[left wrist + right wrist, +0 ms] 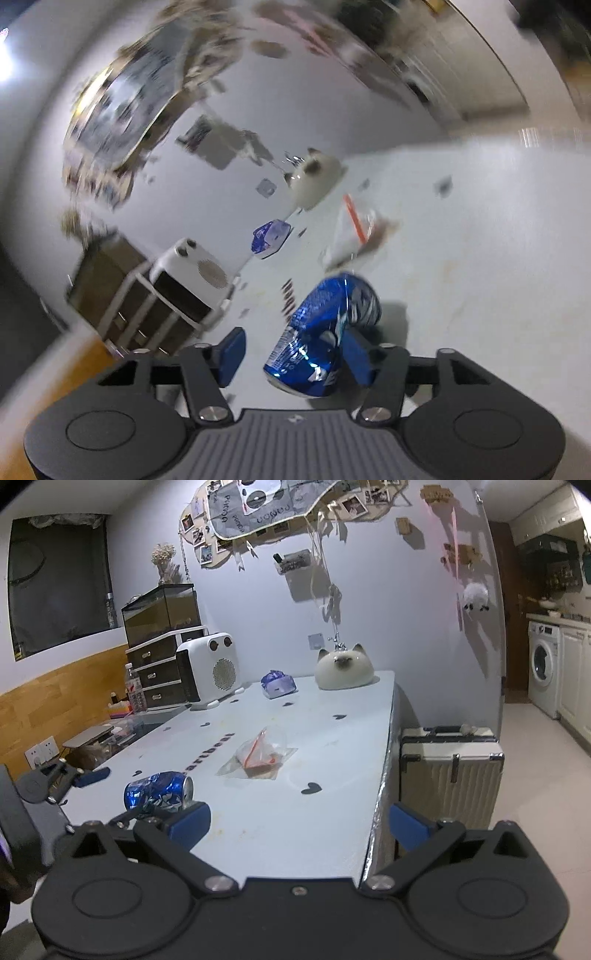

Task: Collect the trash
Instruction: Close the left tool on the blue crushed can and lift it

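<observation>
While jaws gape, crushed can lies between, touching right pad.

Table top: near end bare, open passage from the front edge. Mid-table: crushed blue can to the left, clear plastic bag at centre, gap between them. Far end crowded: white heater, blue packet, cat figurine by the wall. Suitcase blocks the floor just beside the right edge.

Two finger-level wrist views, left tilted, sharing the table.
</observation>
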Motion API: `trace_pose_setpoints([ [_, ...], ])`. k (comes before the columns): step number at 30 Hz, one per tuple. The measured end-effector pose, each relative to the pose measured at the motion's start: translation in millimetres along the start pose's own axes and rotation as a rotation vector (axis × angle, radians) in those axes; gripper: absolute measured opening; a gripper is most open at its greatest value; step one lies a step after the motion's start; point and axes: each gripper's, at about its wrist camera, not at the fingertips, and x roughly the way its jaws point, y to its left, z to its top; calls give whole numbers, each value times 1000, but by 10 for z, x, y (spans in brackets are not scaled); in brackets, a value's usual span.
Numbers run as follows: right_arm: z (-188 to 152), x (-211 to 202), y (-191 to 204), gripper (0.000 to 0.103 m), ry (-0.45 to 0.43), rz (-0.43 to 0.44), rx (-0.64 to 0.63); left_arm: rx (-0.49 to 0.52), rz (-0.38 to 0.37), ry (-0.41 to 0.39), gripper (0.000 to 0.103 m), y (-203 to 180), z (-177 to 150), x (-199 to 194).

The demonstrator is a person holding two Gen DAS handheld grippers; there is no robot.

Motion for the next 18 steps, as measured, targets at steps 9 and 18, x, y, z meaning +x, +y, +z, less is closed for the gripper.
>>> trace_pose_setpoints([
  [9, -56, 66, -82, 103, 28, 15, 13, 150, 1, 39, 42, -178, 40, 451],
  [18, -88, 101, -157, 96, 47, 20, 16, -92, -72, 55, 29, 19, 141, 634],
])
